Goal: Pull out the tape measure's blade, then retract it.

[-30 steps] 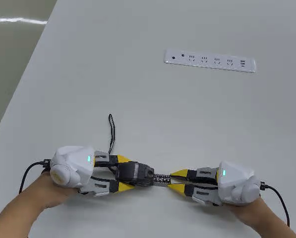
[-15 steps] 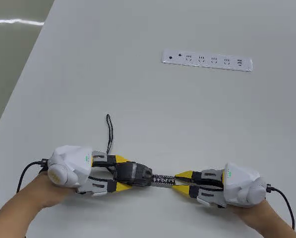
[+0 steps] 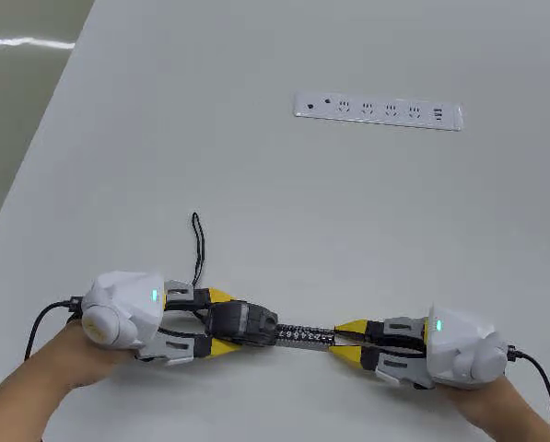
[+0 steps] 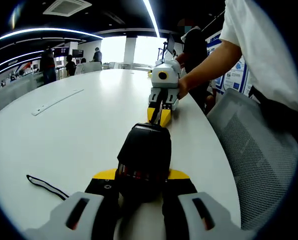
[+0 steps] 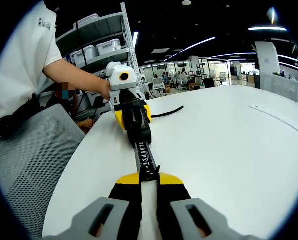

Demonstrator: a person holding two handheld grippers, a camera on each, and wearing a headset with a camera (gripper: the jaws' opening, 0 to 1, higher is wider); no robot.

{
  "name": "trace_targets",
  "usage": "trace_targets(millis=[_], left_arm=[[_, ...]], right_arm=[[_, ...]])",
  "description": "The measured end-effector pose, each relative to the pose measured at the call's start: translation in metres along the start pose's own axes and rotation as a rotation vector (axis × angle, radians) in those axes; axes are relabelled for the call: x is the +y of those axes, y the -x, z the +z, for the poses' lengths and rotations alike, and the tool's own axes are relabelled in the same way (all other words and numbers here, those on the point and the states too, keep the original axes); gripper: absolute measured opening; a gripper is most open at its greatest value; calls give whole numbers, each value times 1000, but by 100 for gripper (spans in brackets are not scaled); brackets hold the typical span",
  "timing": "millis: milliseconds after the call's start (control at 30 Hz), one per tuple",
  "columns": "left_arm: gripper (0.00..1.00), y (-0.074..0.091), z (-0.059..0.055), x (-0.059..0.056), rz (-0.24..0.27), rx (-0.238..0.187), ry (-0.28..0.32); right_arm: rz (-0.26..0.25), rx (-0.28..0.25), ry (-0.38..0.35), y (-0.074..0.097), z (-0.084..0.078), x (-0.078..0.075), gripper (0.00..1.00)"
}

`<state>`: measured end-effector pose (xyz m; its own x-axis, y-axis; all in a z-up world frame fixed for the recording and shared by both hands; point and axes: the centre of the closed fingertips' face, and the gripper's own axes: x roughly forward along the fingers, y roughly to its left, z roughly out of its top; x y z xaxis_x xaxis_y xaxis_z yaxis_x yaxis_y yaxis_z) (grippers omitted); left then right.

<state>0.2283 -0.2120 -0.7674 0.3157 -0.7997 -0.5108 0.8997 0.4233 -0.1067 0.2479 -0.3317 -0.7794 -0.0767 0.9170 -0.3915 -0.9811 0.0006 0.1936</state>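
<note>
Still clamped — left gripper (image 3: 223, 321) on the tape measure case (image 3: 247, 323), right gripper (image 3: 345, 339) on the blade (image 3: 304, 333), farther from the case than before.

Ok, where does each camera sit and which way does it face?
Head view: on the headset, facing down at the table; both hands show, left gripper shut on the tape measure, right gripper on its blade.
Left gripper view: rides the left gripper, facing the right gripper; arm and shirt at right.
Right gripper view: rides the right gripper, facing back along the blade; arm and shirt at left.
Shared: the tape measure, seen from opposite ends.
</note>
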Motion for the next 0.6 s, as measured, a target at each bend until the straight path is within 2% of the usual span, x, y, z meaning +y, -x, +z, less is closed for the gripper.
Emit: trace_targets(millis=[600], left_arm=[[29, 0, 0, 1, -2, 4, 1]], right_arm=[[-18, -3, -25, 21, -8, -3, 7]])
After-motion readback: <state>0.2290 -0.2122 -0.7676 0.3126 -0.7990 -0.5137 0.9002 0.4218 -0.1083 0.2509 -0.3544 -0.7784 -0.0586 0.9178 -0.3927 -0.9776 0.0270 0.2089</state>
